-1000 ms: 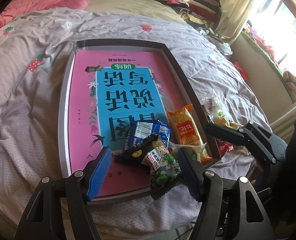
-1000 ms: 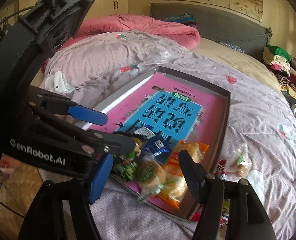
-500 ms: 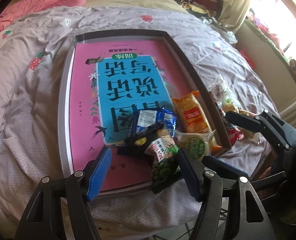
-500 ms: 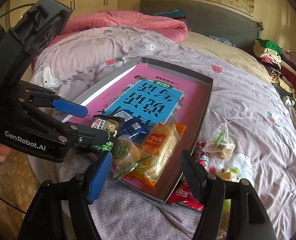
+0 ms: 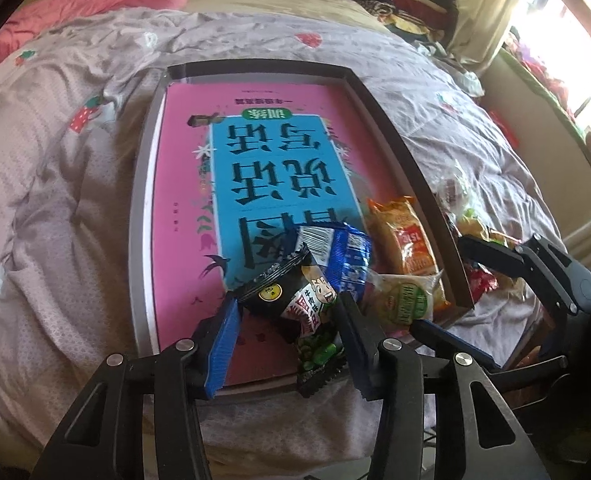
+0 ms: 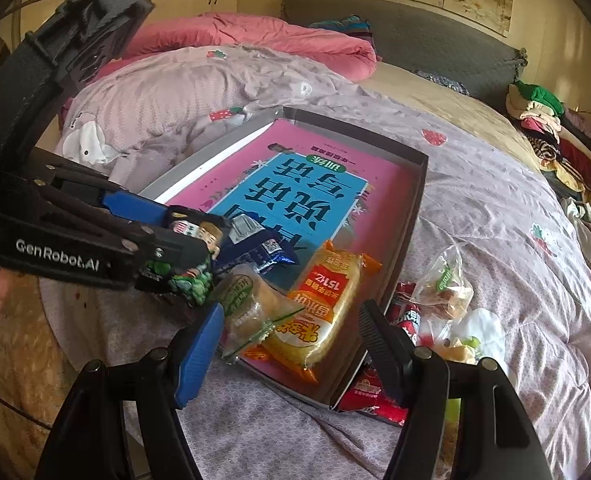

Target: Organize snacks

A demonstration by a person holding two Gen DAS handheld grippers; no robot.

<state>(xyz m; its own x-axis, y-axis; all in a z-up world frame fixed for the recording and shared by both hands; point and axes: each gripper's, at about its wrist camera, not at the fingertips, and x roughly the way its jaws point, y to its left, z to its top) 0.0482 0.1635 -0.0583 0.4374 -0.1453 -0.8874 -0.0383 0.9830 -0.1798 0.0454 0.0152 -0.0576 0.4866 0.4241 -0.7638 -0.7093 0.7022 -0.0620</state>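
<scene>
The left gripper [image 5: 287, 330] has its fingers narrowed around a black pea packet [image 5: 299, 308] at the tray's [image 5: 139, 216] six o'clock edge, though whether they truly pinch it I cannot tell. A loose hold could let the packet slide onto the quilt [image 5: 55, 200]. The right gripper [image 6: 291, 336] hangs wide, empty, over the orange cake packet [image 6: 323, 300].

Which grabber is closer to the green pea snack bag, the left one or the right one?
Left. The left gripper has its fingers on either side of the green pea snack bag. The right gripper hangs open farther right, over the orange bread pack.
</scene>
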